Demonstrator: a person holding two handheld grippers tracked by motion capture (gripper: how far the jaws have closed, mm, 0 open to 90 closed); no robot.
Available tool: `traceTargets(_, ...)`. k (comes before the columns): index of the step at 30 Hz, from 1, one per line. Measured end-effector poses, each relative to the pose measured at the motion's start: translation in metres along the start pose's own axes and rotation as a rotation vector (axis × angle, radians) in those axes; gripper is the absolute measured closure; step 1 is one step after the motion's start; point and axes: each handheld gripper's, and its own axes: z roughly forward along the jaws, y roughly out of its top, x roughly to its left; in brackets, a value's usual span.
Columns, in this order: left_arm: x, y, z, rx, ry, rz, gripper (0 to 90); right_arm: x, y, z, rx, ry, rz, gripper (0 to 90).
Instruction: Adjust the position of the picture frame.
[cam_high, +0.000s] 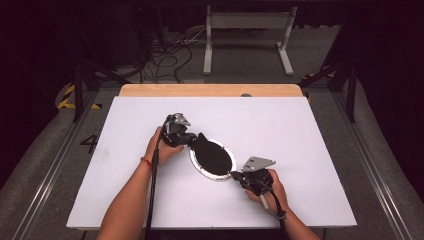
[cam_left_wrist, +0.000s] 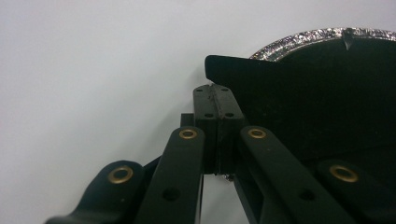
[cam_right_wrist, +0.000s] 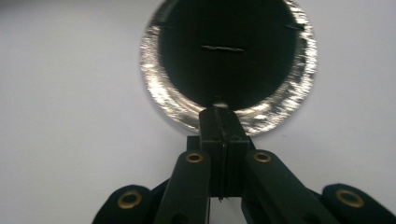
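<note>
Silver-rimmed and black inside, a round foil pan (cam_high: 214, 159) lies flat near the middle of the white tabletop (cam_high: 300, 145), between the two hand-held grippers. A black flap (cam_left_wrist: 243, 67) sticks out past the pan's far-left edge. The left gripper (cam_high: 192, 139) sits at the pan's far-left side, its jaws pressed together with no gap, their tips just under that flap; whether they pinch it cannot be told. The right gripper (cam_high: 236, 175) sits at the pan's near-right side, jaws likewise closed, their tips touching the silver rim (cam_right_wrist: 219, 114). Both of the person's forearms come in from the near edge.
</note>
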Motion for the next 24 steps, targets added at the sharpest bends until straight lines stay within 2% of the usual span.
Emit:
traceTargets(2, -0.004, -0.003, -0.002, -0.003, 0.0, 0.003, 90.0, 0.008, 0.001, 0.002, -0.001, 0.048, -0.02, 90.0)
traceTargets(3, -0.005, -0.005, -0.004, -0.006, -0.007, -0.002, 90.0, 0.013, 0.001, 0.004, 0.008, 0.056, -0.034, 90.0)
traceTargets(5, -0.008, -0.009, -0.007, -0.012, -0.001, 0.001, 90.0, 0.02, 0.003, 0.007, 0.01, 0.051, -0.058, 90.0)
traceTargets(7, -0.011, -0.014, -0.009, -0.02, 0.004, -0.003, 90.0, 0.022, 0.004, 0.008, 0.013, 0.056, -0.055, 90.0)
traceTargets(9, -0.012, -0.018, -0.012, -0.027, -0.007, -0.017, 90.0, 0.023, 0.004, 0.007, 0.018, 0.041, -0.073, 90.0)
traceTargets(13, -0.016, -0.023, -0.019, -0.038, -0.014, -0.013, 90.0, 0.021, 0.003, 0.005, 0.02, 0.022, -0.085, 90.0)
traceTargets(15, -0.02, -0.024, -0.022, -0.04, -0.03, 0.002, 90.0, 0.019, 0.002, 0.004, 0.02, 0.015, -0.081, 90.0)
traceTargets(16, -0.022, -0.025, -0.024, -0.037, -0.054, 0.01, 90.0, 0.018, 0.001, 0.004, 0.02, 0.006, -0.08, 90.0)
traceTargets(17, -0.022, -0.025, -0.024, -0.037, -0.054, 0.01, 90.0, 0.017, 0.001, 0.003, 0.018, -0.003, -0.081, 90.0)
traceTargets(18, -0.031, -0.025, -0.025, -0.029, -0.054, 0.031, 90.0, 0.016, 0.0, 0.003, 0.019, -0.016, -0.084, 90.0)
traceTargets(20, -0.038, -0.025, -0.025, -0.023, -0.031, 0.064, 89.5, 0.014, 0.0, 0.001, 0.024, -0.034, -0.089, 90.0)
traceTargets(22, -0.041, -0.024, -0.026, -0.023, 0.01, 0.074, 87.4, 0.012, 0.0, 0.0, 0.027, -0.05, -0.091, 90.0)
traceTargets(24, -0.039, -0.027, -0.027, -0.046, 0.02, 0.054, 87.5, 0.007, -0.002, -0.001, 0.018, -0.032, -0.06, 90.0)
